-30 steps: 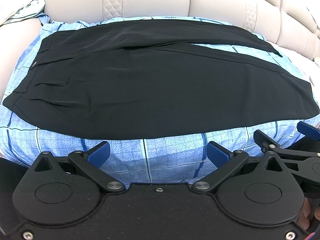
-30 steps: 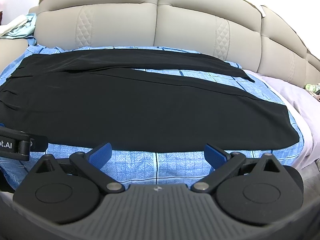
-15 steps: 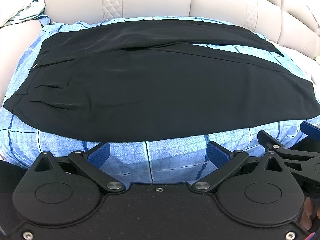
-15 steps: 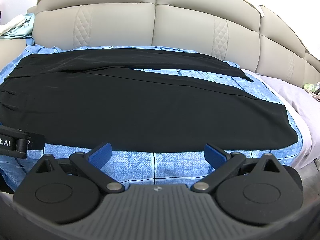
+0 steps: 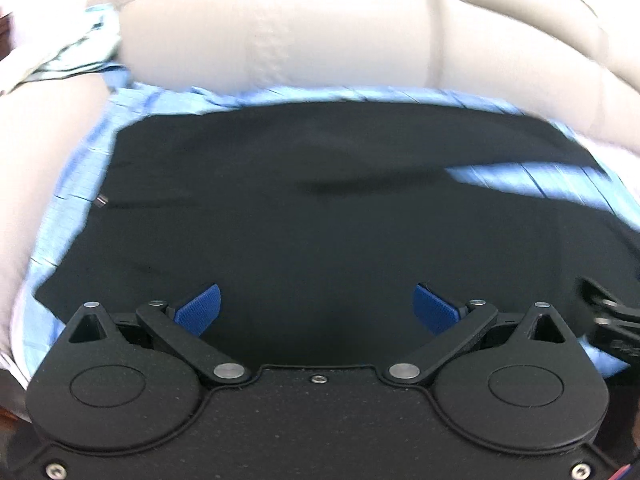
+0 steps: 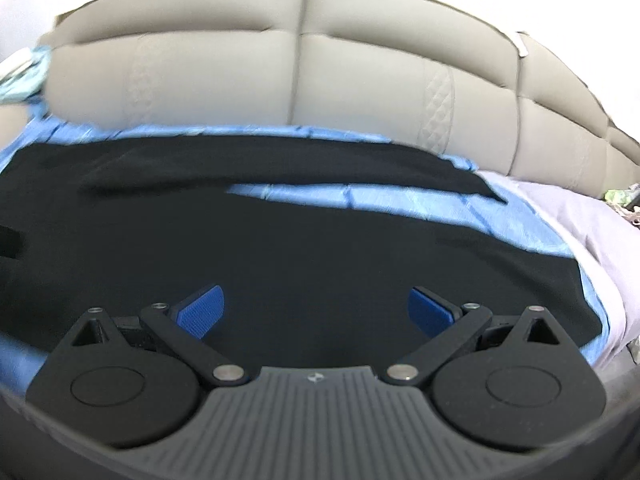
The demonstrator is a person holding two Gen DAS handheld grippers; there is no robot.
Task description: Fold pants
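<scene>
- Nearest in the left wrist view: the left gripper (image 5: 317, 307) sits at the bottom of the frame with its blue pads (image 5: 199, 309) spread wide apart and nothing between them, pointing forward over the near edge of the pants (image 5: 320, 216).
- Same deal in the right wrist view, where the right gripper (image 6: 314, 309) is wide open and empty, low in the frame, aimed at the near leg.
- Both look low and level over the fabric, side by side (the dark blurry bit at the lower right edge of the left view is probably the other gripper, can't swear to it).
- My guess on why: wide jaws right at the near hem line are set up to pinch that edge and carry it over to the far leg.
- Middle of both frames: the black pants lie flat, legs splayed in a V, with a wedge of the blue checked sheet (image 6: 360, 196) showing between them. Nothing folded yet.
- Furthest back, across the top: the beige padded headboard (image 6: 304, 80). Both shots are pretty smeared.
</scene>
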